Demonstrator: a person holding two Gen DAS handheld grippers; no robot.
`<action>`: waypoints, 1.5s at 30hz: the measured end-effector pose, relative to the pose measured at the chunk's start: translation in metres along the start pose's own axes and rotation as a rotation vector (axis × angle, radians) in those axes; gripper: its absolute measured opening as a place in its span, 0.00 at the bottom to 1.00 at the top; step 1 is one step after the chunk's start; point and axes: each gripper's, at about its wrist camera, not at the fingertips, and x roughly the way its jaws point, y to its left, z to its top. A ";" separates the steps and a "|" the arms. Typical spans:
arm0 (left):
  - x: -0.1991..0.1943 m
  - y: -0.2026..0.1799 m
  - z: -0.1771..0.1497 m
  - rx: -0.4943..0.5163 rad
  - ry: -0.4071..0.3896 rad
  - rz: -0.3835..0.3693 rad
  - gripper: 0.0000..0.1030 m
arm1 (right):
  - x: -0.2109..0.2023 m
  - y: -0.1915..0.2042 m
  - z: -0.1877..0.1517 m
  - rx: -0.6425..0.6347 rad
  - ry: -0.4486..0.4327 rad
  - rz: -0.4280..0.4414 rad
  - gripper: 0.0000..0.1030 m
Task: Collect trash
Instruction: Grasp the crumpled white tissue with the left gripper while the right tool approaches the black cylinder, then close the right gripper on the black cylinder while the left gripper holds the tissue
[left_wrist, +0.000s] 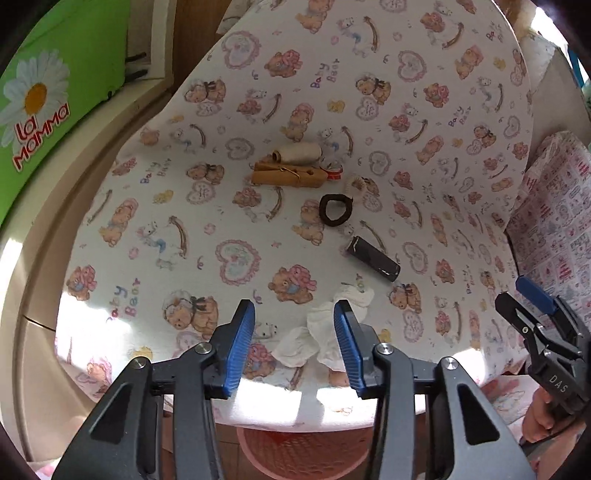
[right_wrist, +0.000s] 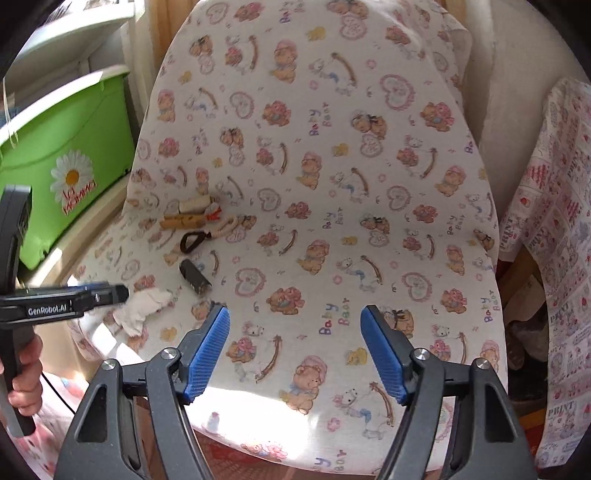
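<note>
Several small items lay on the bear-print cloth (left_wrist: 424, 92) covering the seat: a crumpled white tissue (left_wrist: 325, 328) at the near edge, a dark cardboard tube (left_wrist: 373, 258) just beyond it, a brown hair tie (left_wrist: 335, 209), a wooden clothespin (left_wrist: 288, 175) and a pale thread spool (left_wrist: 300, 152) farther back. An orange basket (left_wrist: 303, 454) showed below the near edge of the seat, and it was probably the place for the rubbish.

The left gripper (left_wrist: 295, 332) hung over the near edge with its blue fingers spread apart. The tissue sat between them, its right part hidden behind the right finger; whether either pad touched the paper could not be told. The step in hand looked like the approach to picking up the tissue, with the grasp not yet made.

From the right wrist view, the right gripper (right_wrist: 295, 339) was also open and held nothing, poised above bare cloth to the right of the tissue (right_wrist: 140, 306) and well apart from the clutter. The left gripper (right_wrist: 110, 293) appeared there from the side, at the tissue.

The next move likely called for lowering the left fingers around the bulk of the tissue and closing on it without catching a fold of the cloth underneath, then carrying it to the basket. Soft, loose paper would probably compress, so a full closing seemed needed.
</note>
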 end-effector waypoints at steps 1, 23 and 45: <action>0.000 -0.002 0.000 0.015 -0.002 -0.007 0.41 | 0.000 0.000 -0.001 -0.001 0.003 0.005 0.69; -0.025 -0.013 -0.005 0.114 -0.159 0.046 0.09 | -0.007 -0.006 0.008 0.085 -0.031 0.095 0.36; -0.012 0.027 -0.002 -0.011 -0.097 0.119 0.09 | 0.081 0.082 0.026 -0.026 0.085 0.148 0.36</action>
